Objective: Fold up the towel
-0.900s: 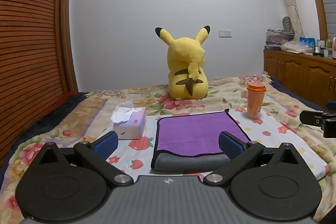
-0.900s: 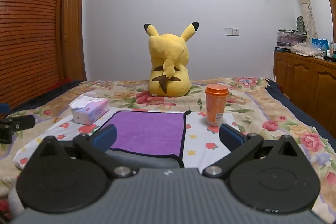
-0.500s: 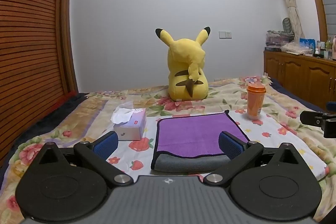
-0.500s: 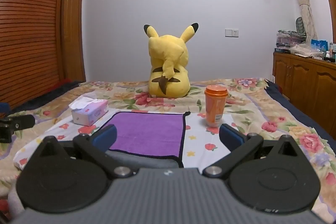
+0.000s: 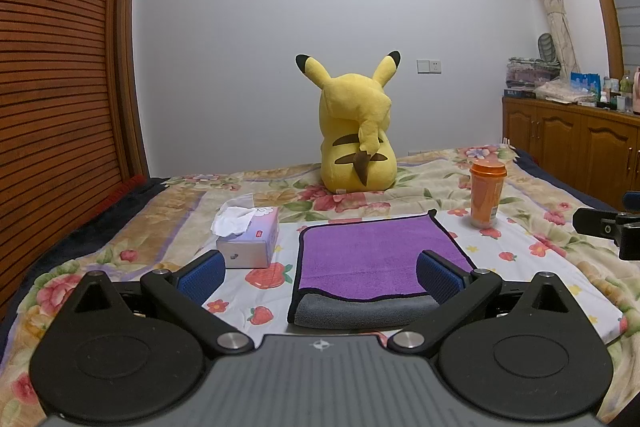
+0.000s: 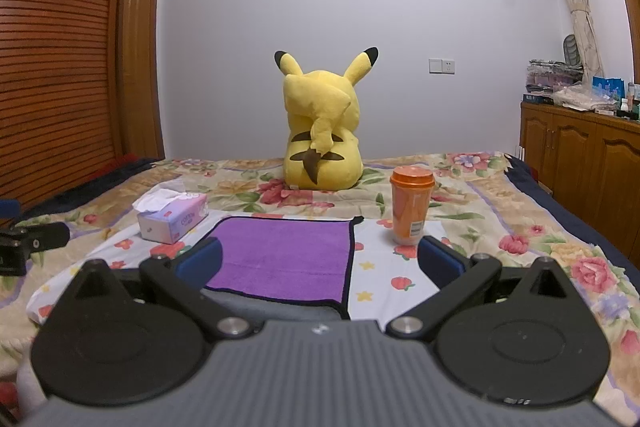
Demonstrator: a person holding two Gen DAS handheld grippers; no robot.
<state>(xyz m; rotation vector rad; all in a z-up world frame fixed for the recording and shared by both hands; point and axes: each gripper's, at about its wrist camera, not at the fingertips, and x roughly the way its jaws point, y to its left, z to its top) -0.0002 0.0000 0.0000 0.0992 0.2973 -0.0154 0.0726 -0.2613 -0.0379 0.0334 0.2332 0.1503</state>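
Note:
A purple towel point(image 5: 372, 253) with a black hem lies on the bed, folded, its grey underside showing along the near fold. It also shows in the right wrist view point(image 6: 286, 253). My left gripper point(image 5: 320, 273) is open and empty, held above the bed just short of the towel's near edge. My right gripper point(image 6: 320, 261) is open and empty, above the towel's near right corner. Each gripper's side shows at the edge of the other's view.
A tissue box point(image 5: 250, 233) sits left of the towel. An orange cup point(image 5: 486, 197) stands to its right. A yellow plush toy point(image 5: 358, 137) sits behind. A wooden cabinet point(image 5: 572, 147) stands to the right, and a slatted wooden wall point(image 5: 60, 87) to the left.
Both grippers have risen very slightly; the scene sits a little lower in both views. The towel has not moved.

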